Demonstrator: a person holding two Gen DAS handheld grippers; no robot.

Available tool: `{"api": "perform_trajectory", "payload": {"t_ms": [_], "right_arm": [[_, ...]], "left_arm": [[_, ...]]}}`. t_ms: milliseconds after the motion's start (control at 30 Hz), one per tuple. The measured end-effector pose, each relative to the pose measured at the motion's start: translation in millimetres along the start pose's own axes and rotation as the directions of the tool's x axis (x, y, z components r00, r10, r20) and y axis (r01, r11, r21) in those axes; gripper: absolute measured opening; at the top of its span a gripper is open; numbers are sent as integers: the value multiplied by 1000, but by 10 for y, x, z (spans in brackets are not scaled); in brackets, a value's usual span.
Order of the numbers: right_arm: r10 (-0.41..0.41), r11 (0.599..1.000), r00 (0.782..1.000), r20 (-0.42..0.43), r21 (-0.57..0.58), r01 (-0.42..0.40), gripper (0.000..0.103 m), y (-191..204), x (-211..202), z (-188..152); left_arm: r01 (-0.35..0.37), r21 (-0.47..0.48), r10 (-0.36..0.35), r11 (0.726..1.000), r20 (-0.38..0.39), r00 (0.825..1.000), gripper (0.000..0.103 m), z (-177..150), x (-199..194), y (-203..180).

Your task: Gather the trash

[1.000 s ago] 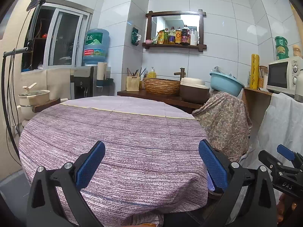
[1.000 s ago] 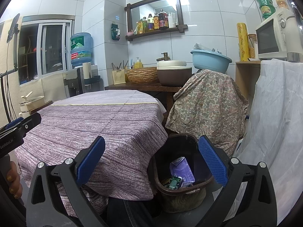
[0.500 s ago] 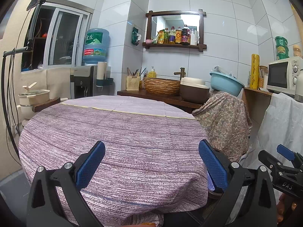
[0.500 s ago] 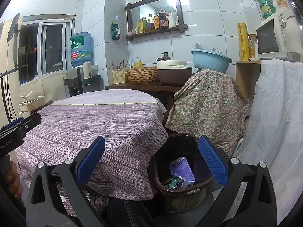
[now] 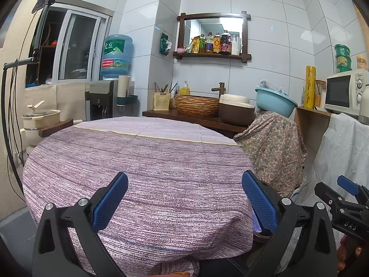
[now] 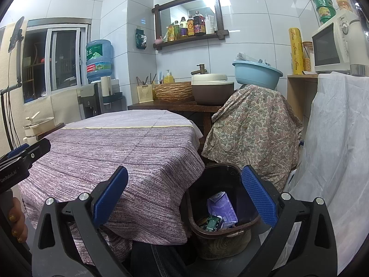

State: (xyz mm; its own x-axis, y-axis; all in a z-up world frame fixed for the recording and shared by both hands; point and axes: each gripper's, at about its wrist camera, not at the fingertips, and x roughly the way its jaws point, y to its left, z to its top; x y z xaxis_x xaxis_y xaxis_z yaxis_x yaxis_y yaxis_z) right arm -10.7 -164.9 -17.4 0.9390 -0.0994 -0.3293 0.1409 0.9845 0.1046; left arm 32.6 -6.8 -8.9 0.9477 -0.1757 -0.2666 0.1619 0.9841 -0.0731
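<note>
A dark brown trash bin (image 6: 233, 175) stands on the floor just right of the table, and inside it lie a purple wrapper (image 6: 222, 205) and a small green packet (image 6: 212, 223). My right gripper (image 6: 184, 194) hovers open above the bin's near side, nothing between its blue pads. Over the purple striped tablecloth (image 5: 138, 161) my left gripper (image 5: 184, 198) is held open and empty too. I see no loose trash on the cloth. The right gripper's tip (image 5: 346, 198) shows at the far right of the left wrist view.
A paisley-covered object (image 6: 251, 129) with a blue basin (image 6: 256, 73) on top stands behind the bin. White sheeting (image 6: 339, 143) drapes the right side below a microwave (image 6: 332, 48). A wooden counter (image 5: 196, 120) with basket and pot lies behind the table. A water dispenser (image 5: 103, 99) stands at back left.
</note>
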Motion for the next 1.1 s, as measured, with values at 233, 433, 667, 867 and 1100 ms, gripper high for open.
{"api": "perform_trajectory", "payload": {"t_ms": [233,433,667,867,1100], "right_arm": [[1,1000,1000,-1,0,-1,97,-2,3,7],[0,1000,1000,-1,0,0,97,-1,3,6],[3,1000,1000,-4,0,-3,97,4,15,4],[4,1000,1000,-7,2,-4,97,-2,19,-1],[5,1000,1000,-7,1,-5,97,-8,21,-2]], "left_arm": [[0,-1,0,1000,-1,1000,98,-2,4,0],[1,-1,-1,1000,-2,1000,98,-14,10,3],[3,-2,-3,1000,-4,1000,98,-25,17,4],[2,-2,-2,1000,-5,1000,98,-28,15,4],[2,-2,-2,1000,-6,1000,98,-34,21,0]]}}
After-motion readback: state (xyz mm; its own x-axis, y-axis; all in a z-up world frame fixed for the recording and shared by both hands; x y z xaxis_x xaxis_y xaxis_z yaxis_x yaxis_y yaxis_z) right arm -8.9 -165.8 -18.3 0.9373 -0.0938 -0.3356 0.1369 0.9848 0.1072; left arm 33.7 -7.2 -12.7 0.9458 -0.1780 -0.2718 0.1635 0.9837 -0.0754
